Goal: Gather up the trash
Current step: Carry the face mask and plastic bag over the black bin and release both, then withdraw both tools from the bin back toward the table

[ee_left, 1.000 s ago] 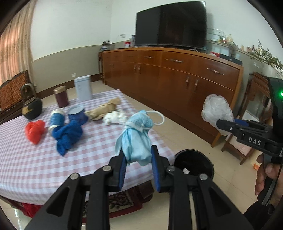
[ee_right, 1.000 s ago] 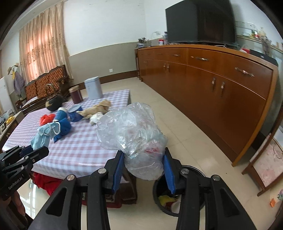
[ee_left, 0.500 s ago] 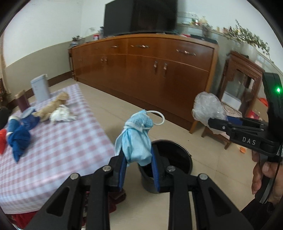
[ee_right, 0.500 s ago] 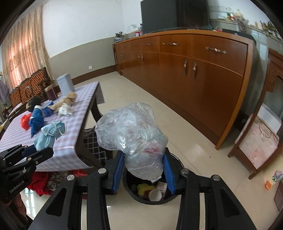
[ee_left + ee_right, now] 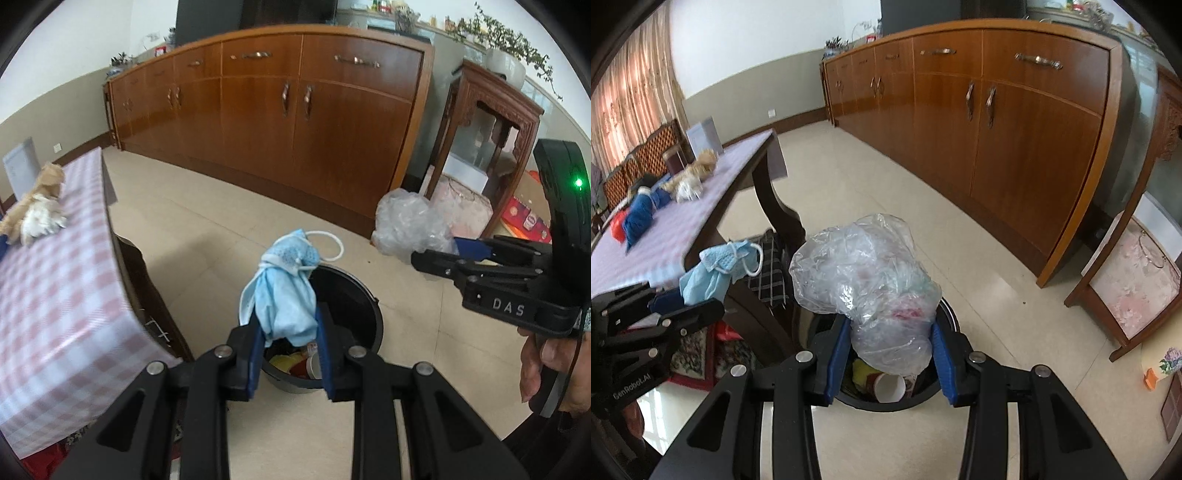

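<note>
My left gripper (image 5: 290,343) is shut on a crumpled light blue face mask (image 5: 284,291) with a white ear loop, held above the black trash bin (image 5: 364,314) on the floor. My right gripper (image 5: 890,354) is shut on a crumpled clear plastic bag (image 5: 864,280), right over the same trash bin (image 5: 923,391), which holds a paper cup and yellow scraps. The left wrist view shows the right gripper (image 5: 439,254) with the plastic bag (image 5: 402,221) off to the right. In the right wrist view the left gripper (image 5: 687,306) with the face mask (image 5: 716,269) sits at the left.
A table with a pink checked cloth (image 5: 55,295) stands at the left, carrying beige and white crumpled scraps (image 5: 37,214), blue cloth (image 5: 642,210) and containers. A long wooden sideboard (image 5: 295,110) runs along the back. A carved wooden stand (image 5: 491,155) is at the right.
Both grippers have moved off the table edge and down toward the trash bin, which now lies right below them. Each still grips its item.
</note>
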Demonstrator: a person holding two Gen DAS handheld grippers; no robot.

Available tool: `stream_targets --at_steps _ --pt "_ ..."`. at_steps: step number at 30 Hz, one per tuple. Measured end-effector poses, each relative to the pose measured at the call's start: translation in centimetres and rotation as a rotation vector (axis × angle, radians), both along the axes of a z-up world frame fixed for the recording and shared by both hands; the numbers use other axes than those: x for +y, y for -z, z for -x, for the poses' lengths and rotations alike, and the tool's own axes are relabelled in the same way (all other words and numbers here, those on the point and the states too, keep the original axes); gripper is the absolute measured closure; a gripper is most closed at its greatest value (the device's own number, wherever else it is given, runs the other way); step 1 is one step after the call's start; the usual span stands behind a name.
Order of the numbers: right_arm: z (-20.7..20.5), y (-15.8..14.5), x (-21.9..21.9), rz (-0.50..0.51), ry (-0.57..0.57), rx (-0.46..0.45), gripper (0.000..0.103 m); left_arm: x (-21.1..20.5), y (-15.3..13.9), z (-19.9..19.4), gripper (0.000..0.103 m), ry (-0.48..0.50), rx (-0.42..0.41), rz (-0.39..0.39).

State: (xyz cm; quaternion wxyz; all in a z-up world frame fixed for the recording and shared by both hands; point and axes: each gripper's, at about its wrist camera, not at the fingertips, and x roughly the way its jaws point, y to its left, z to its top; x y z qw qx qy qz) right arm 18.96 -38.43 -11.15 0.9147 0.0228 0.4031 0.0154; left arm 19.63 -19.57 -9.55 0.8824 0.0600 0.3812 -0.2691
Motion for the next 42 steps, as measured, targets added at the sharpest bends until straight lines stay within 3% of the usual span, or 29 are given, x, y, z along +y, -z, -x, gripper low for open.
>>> stream_targets --at_steps 12,14,15,16,17,19,28,42 --pt "-5.7 10.0 -1.0 0.041 -0.160 0.185 0.059 -3.1 7.7 -4.0 0.074 0.074 0.166 -0.010" --pt "-6.7 11.8 -0.9 0.036 -0.197 0.229 0.057 -3.4 10.1 -5.2 0.060 0.069 0.250 0.009" --pt "-7.2 13.0 -1.1 0.077 -0.196 0.244 0.043 -3.3 10.8 -5.5 0.031 0.046 0.274 -0.002" --pt "-7.4 13.6 -1.5 0.107 -0.162 0.254 0.015 -2.9 11.0 -5.5 0.016 0.022 0.269 -0.001" --pt "-7.5 13.8 -1.8 0.103 -0.151 0.258 0.004 -2.3 11.0 -5.2 0.012 -0.014 0.238 -0.008" --pt "-7.2 13.8 -2.6 0.103 -0.131 0.257 0.000 -1.6 10.8 -4.8 0.000 -0.048 0.221 -0.025" --pt "-5.6 11.7 -3.4 0.121 -0.073 0.223 0.000 -1.8 8.2 -2.6 0.000 -0.106 0.162 -0.054" --pt "-2.1 6.0 0.2 0.116 -0.060 0.131 0.000 2.7 4.3 -0.6 0.000 -0.176 0.084 -0.032"
